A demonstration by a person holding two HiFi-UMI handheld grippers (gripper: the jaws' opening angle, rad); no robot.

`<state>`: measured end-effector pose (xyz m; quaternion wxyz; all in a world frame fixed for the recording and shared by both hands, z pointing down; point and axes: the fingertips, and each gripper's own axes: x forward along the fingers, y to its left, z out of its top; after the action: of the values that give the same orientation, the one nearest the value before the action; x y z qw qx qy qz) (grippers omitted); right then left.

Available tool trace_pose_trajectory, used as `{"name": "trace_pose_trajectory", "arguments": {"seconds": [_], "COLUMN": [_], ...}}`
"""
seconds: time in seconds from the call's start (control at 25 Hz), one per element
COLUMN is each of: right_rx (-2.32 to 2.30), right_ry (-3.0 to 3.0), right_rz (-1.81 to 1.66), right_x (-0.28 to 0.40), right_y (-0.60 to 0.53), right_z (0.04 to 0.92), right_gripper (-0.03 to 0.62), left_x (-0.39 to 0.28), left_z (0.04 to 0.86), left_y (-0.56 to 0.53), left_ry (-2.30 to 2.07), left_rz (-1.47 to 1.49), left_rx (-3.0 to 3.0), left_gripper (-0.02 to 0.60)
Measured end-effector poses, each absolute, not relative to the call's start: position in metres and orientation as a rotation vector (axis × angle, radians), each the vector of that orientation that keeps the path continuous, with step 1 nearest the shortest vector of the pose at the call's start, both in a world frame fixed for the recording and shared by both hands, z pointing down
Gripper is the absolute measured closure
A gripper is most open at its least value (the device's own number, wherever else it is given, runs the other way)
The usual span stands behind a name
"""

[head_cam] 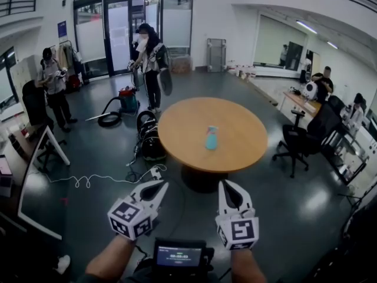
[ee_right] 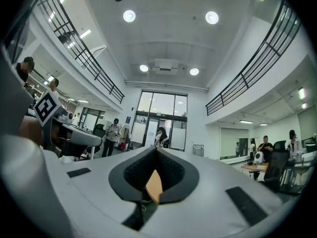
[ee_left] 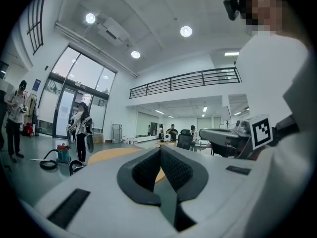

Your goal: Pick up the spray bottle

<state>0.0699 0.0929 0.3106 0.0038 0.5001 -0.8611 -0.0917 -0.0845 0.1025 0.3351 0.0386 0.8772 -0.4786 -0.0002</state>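
A teal spray bottle (head_cam: 211, 138) stands upright near the middle of a round wooden table (head_cam: 177, 128) in the head view. My left gripper (head_cam: 159, 187) and right gripper (head_cam: 228, 186) are held side by side over the floor, short of the table's near edge and apart from the bottle. Both are shut with nothing between the jaws. In the left gripper view my left gripper (ee_left: 161, 151) points level at the table (ee_left: 104, 155). In the right gripper view my right gripper (ee_right: 157, 152) shows only a sliver of tabletop (ee_right: 154, 185). The bottle is hidden in both gripper views.
A person (head_cam: 150, 61) stands beyond the table by a red and teal vacuum cleaner (head_cam: 126, 98). Black bags (head_cam: 148, 139) and a white cable (head_cam: 97, 178) lie left of the table. An office chair (head_cam: 297, 143) stands to its right, a tilted white board (head_cam: 38, 170) at the left.
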Motion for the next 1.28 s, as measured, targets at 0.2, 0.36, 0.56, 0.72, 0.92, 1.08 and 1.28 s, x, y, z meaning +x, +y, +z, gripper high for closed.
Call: {"name": "trace_pose_trajectory", "arguments": {"seconds": [0.2,0.36,0.56,0.72,0.92,1.08,1.28], "right_rx": [1.556,1.564,1.57,1.592,1.604,1.63,1.607], "right_ry": [-2.743,-2.758,-2.746,-2.731,-2.711,-2.683,-2.676], "right_rz": [-0.252,-0.217,-0.175,-0.156,-0.168,-0.153,-0.159], "right_x": [0.081,0.089,0.094,0.095,0.092,0.09,0.072], "right_y": [0.075,0.064,0.043,0.026,-0.003,-0.031,-0.071], "right_z": [0.31,0.314,0.321,0.319,0.319,0.32,0.32], "right_gripper": [0.589,0.589,0.589,0.589,0.589,0.589,0.589], "left_x": [-0.074,-0.07,-0.061,-0.059,-0.064,-0.068,-0.085], "left_z": [0.334,0.337,0.341,0.343,0.346,0.345,0.342], "left_y": [0.088,0.078,0.057,0.036,0.002,-0.031,-0.072], "left_ry": [-1.472,-1.481,-1.446,-1.422,-1.398,-1.38,-1.377], "left_rz": [0.021,-0.004,0.001,-0.014,-0.053,-0.075,-0.089], "left_rx": [2.68,2.663,2.665,2.671,2.675,2.681,2.684], "left_gripper": [0.58,0.58,0.58,0.58,0.58,0.58,0.58]}}
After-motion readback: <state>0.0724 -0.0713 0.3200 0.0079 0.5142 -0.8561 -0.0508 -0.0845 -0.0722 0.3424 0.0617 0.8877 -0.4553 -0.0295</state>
